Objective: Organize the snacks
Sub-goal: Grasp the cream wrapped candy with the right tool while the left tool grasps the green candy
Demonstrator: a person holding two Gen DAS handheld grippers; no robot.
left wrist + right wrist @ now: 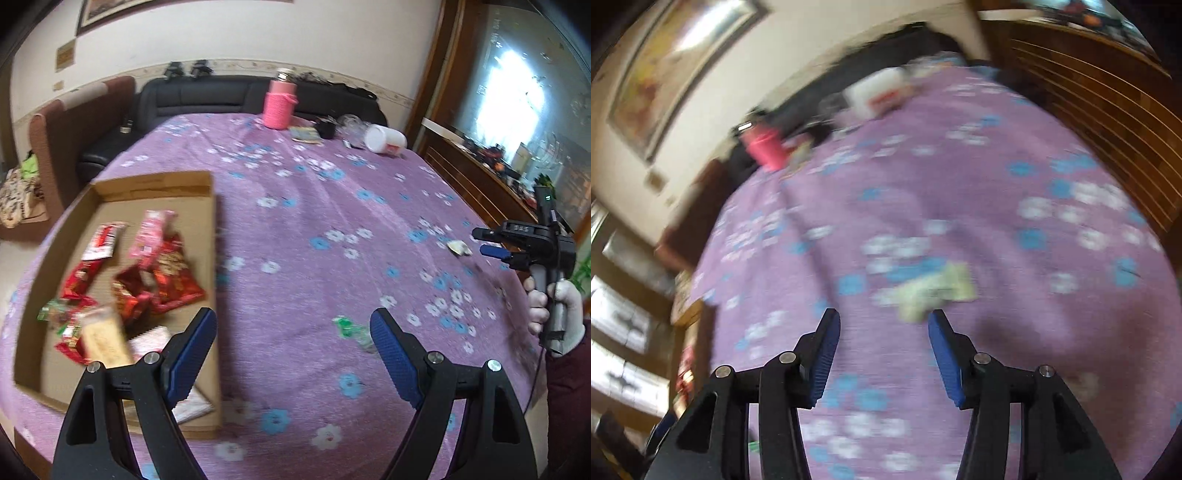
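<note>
A shallow cardboard box [155, 186] sits on the left of the purple flowered tablecloth [314, 221] and holds several red, pink and beige snack packets [166, 273]. My left gripper [293, 328] is open and empty, just right of the box. A small green packet [347, 328] lies on the cloth close to its right finger. My right gripper [882, 325] is open and empty above the cloth; it also shows in the left wrist view [491, 242]. A pale green-white packet [938, 291] lies just ahead of it, also seen in the left wrist view [460, 248].
At the table's far end stand a pink knitted bottle [279, 105], a white tub on its side [386, 138], a small black cup [327, 129] and a flat packet [304, 134]. A black sofa [207, 99] runs behind the table. A wooden cabinet [1108, 110] stands to the right.
</note>
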